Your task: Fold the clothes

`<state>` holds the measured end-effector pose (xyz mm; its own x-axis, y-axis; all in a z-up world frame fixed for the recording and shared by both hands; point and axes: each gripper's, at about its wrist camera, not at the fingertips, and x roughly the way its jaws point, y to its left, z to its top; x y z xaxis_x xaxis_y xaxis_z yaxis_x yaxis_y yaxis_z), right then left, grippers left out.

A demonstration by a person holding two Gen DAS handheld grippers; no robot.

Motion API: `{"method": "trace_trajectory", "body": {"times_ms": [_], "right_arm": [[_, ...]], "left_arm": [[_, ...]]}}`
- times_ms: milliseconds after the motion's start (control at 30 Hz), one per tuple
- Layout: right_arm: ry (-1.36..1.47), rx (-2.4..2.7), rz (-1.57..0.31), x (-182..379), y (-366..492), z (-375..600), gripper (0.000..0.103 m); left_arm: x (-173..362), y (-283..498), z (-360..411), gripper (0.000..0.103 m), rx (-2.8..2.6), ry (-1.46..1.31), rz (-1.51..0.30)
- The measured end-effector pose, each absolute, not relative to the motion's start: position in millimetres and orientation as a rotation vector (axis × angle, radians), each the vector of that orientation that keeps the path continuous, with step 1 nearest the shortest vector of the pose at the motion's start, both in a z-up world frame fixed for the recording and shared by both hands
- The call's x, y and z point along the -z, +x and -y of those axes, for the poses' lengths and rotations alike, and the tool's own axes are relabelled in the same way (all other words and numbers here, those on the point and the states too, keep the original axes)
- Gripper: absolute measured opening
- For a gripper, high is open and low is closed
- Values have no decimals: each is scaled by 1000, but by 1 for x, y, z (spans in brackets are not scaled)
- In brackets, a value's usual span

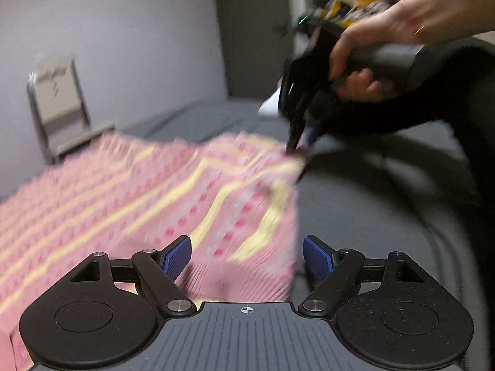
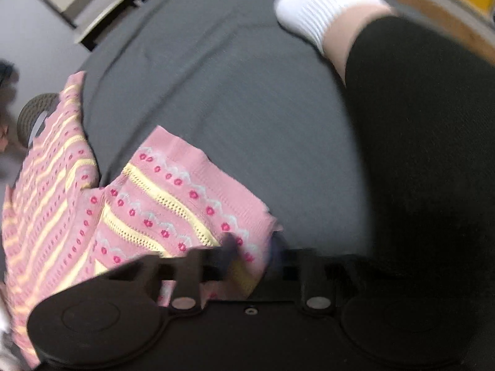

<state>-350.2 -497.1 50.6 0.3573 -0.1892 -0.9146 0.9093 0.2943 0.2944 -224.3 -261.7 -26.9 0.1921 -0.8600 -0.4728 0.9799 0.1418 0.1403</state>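
A pink knitted garment (image 1: 148, 198), striped in yellow and dotted with red, lies spread over a grey bed cover (image 1: 365, 216) as I work the two claws from afar. My left gripper (image 1: 246, 255) is released, its blue pads (image 1: 178, 256) spread wide with the ribbed hem of the garment lying between and below them; neither pad grips the cloth. My right gripper (image 1: 297, 147), held by a bare hand (image 1: 365, 71) seen in the left wrist view, is clenched on a far corner of the garment and holds that corner raised off the cover. From the right wrist camera the same corner (image 2: 244, 247) is bunched between the blurred fingers, and the cloth trails away to the left across the cover (image 2: 235, 92). The garment occupies the left part of the bed. To the right rests a leg in black trousers (image 2: 427, 154) with a white sock (image 2: 321, 9) toward the far edge. A pale folding chair (image 1: 58, 105) stands against the wall beyond the bed. Both views are blurred.
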Motion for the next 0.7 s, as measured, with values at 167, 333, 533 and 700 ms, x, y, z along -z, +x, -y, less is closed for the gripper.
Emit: {"method": "trace_trajectory", "body": {"times_ms": [167,333,533,700], "right_arm": [[604,910,-794,-105,-349,485,6],[480,921,-882,-96,-335,499,7],[542,908,-942,-77,-331,511,19],[573,882,-970,-75,-330,507,38]], "left_arm": [[21,-245,272,81,1430,540,-230],[38,-242,288,81,1509,543,-453],[31,-243,282,81,1509,541,-431],[19,-238,280,81,1498,459,-414]]}}
